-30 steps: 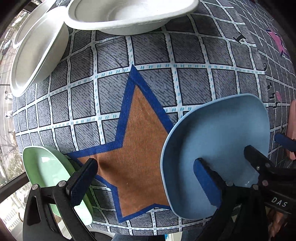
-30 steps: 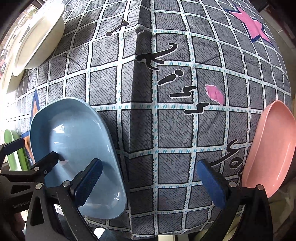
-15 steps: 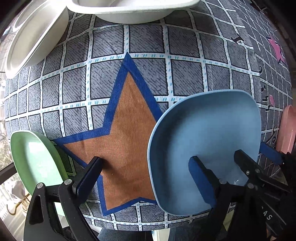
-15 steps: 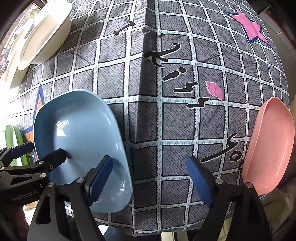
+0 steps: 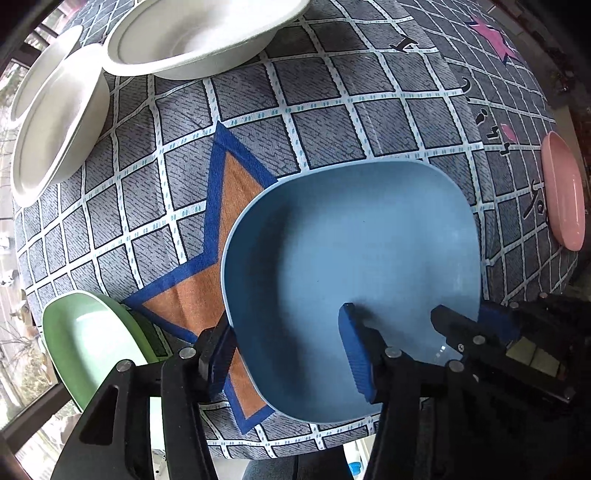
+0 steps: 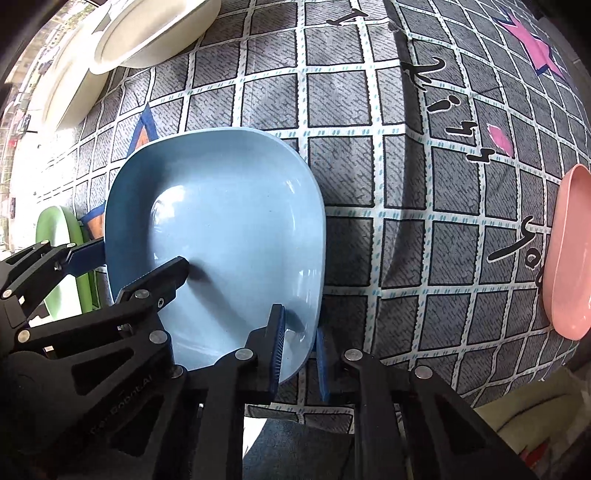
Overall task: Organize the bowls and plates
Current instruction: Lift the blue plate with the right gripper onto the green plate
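A blue square plate (image 5: 351, 258) lies on the checked tablecloth; it also shows in the right wrist view (image 6: 221, 229). My right gripper (image 6: 299, 354) is shut on the plate's near right rim, one pad inside and one outside. My left gripper (image 5: 288, 354) straddles the plate's near left rim, one finger inside and one outside, with a wide gap still between the pads. A green plate (image 5: 88, 339) sits at the near left. A pink plate (image 6: 569, 254) sits at the right edge.
Three white paper bowls (image 5: 195, 33) stand at the far left of the table, two of them overlapping (image 5: 55, 118). The tablecloth (image 5: 332, 110) has a brown star with a blue border under the blue plate. The table's near edge is just below the grippers.
Both grippers have closed in on the blue plate. The right gripper went from wide open to shut on its rim. The left gripper narrowed and moved over the plate's left rim.
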A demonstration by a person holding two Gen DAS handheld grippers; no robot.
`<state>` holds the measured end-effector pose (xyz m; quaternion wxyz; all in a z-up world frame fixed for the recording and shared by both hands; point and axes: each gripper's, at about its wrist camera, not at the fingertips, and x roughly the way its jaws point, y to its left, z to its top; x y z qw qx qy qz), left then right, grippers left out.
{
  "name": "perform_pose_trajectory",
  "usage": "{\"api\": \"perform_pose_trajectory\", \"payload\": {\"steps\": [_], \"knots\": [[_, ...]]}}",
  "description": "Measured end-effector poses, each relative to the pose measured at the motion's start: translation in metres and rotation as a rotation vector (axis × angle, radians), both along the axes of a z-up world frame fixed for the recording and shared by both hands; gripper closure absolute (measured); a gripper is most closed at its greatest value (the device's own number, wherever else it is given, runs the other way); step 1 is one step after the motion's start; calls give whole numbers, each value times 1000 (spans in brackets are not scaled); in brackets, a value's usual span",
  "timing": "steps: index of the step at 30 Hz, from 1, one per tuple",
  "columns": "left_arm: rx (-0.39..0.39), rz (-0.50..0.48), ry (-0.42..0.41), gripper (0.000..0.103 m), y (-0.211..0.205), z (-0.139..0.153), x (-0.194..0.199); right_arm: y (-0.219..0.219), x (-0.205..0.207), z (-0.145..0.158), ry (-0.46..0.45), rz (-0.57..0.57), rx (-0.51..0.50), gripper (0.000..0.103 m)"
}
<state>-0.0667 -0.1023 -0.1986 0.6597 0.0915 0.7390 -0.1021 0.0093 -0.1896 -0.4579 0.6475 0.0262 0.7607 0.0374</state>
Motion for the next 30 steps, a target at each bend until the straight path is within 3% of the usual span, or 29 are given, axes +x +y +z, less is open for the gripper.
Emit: {"api": "perform_pose_trajectory", "payload": {"steps": [9,10,20,25,30], "knots": [[-2,27,22,45,29,8,-14,30,17,-27,44,-29,68,85],[-4,36,20,45,34,8,-12,48,8,-27,45,-31,76,85],[15,114,-78,45,98,50,-4,133,68,-32,12,67,91,85],[31,182,-106,45,154,73,5,190,96,-39,16,149,115,85],[71,232,-109,45,204,68,0,258,110,-62,42,220,150,85]]}}
